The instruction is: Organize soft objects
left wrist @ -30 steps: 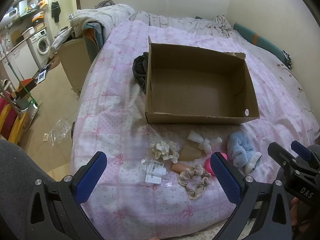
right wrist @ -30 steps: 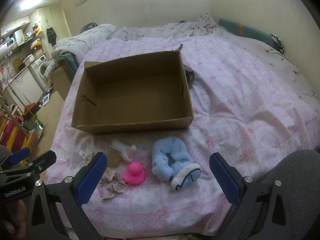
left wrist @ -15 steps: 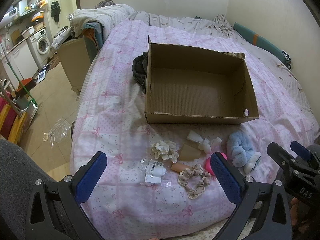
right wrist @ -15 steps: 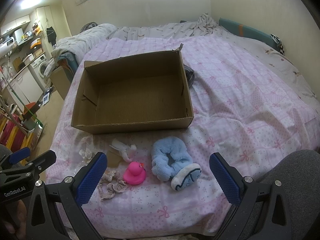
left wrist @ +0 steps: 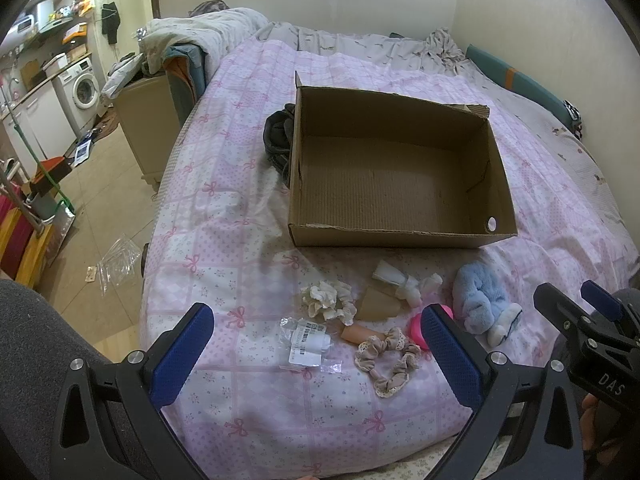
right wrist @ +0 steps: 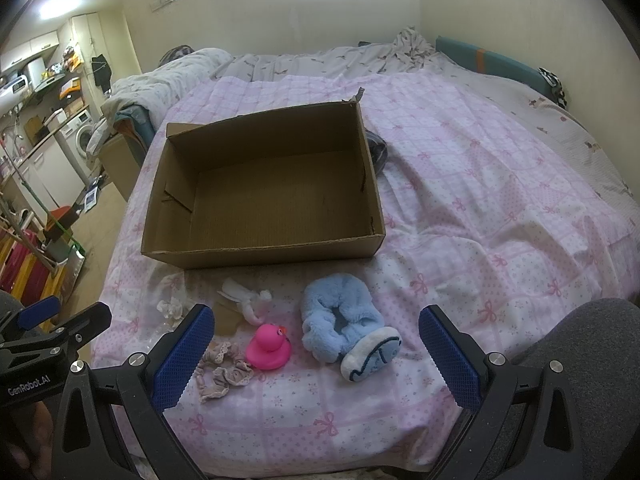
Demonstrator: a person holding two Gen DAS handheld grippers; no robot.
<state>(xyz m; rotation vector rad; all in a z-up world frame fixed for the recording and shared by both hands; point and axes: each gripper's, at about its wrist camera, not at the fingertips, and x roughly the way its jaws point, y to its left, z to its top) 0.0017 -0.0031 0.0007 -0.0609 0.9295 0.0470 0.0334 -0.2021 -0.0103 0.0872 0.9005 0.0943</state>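
While both tools are held low over the near edge of the bed (right wrist: 500, 184), the left gripper (left wrist: 316, 340) and the right gripper (right wrist: 312, 340) are shown with jaws spread wide and nothing between them. An open box (right wrist: 256, 196), with nothing inside, is seen at 12 o'clock in both views. The soft items are laid on the quilt just in front of it: in the right view, a blue slipper (right wrist: 344, 330) at 6 o'clock, a pink duck (right wrist: 268, 346) just beside it at 7, and a beige scrunchie (right wrist: 222, 372) nearer the left jaw. A cream scrunchie (left wrist: 328, 300) is visible in the left view.
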